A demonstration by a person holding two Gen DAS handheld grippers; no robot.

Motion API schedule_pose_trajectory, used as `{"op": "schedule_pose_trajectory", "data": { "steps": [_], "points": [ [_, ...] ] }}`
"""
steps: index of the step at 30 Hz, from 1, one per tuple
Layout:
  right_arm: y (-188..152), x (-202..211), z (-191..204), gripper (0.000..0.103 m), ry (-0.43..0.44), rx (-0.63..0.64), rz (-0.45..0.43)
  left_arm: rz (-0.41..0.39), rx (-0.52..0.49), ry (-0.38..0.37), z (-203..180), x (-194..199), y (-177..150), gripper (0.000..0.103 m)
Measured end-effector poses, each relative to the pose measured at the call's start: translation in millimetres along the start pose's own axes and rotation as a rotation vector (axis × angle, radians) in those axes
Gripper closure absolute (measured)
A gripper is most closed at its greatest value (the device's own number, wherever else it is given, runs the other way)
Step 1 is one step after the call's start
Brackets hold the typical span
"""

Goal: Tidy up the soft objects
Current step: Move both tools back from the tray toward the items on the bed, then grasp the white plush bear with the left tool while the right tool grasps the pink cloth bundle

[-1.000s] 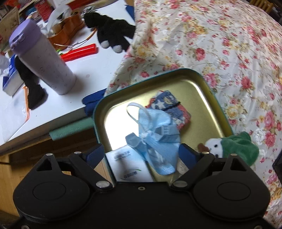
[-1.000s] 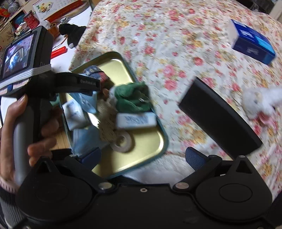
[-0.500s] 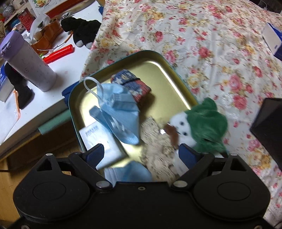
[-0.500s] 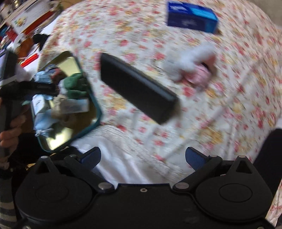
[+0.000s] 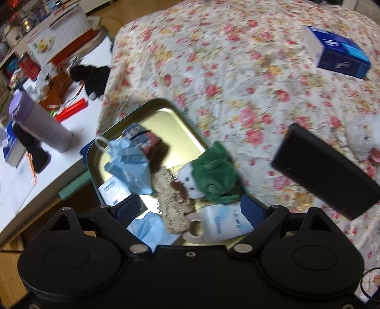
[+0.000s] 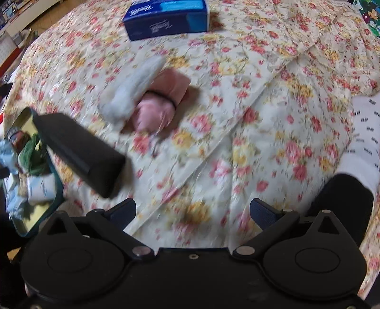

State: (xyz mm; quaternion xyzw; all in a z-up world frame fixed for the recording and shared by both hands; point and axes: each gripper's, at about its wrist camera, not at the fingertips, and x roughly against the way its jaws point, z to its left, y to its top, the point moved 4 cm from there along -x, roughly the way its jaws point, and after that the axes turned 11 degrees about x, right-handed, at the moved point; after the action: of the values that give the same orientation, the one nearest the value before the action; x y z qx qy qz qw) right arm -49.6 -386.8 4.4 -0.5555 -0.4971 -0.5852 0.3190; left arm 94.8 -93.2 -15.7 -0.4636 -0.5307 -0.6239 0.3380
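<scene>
Bed (image 6: 273, 133), covered with a floral quilt: soft, yielding support; expect sink under any downward press.

Tin tray (image 5: 166, 111), gold inside, teal rim, at the bed edge beside the table (image 5: 14, 190): rigid, shallow, already holding a green-capped plush (image 5: 209, 176), a blue face mask (image 5: 130, 161), a patterned fabric pouch (image 5: 142, 137), tissue packs and a knitted piece.

Blue tissue box (image 6: 166, 16), far across the bed: light, stiff card, well apart from the rest.

Black case (image 6: 78, 152), lying between tray and loose plush: rigid, smooth, likely slippery.

White-and-pink plush (image 6: 142, 95), loose on the quilt, near the case, blurred: the item judged next for collection. Light, compressible, not fragile, fur low in friction. Best taken across the pink body near the dark band, where bulk fills the gap; white furry end likely to slide or flop.

Right tool (image 6: 192, 209): fingers wide apart, empty, aimed toward the plush, not touching.

Left tool (image 5: 190, 206): fingers apart, empty, above the near end of the tray.
</scene>
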Motion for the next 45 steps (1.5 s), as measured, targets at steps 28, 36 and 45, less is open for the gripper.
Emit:
{"op": "schedule_pose_trajectory", "data": {
  "steps": [28, 36, 45],
  "points": [
    [94, -41, -75, 0.002, -0.148, -0.182, -0.196, 0.029, -0.361, -0.088, -209, 9, 22, 0.015],
    [79, -28, -99, 0.001, -0.129, -0.261, -0.233, 0.072, -0.374, -0.054, -253, -25, 36, 0.015],
    [75, -27, -101, 0.001, -0.083, -0.292, -0.238, 0.066, -0.321, 0.054, -248, -53, 60, 0.015]
  ]
}}
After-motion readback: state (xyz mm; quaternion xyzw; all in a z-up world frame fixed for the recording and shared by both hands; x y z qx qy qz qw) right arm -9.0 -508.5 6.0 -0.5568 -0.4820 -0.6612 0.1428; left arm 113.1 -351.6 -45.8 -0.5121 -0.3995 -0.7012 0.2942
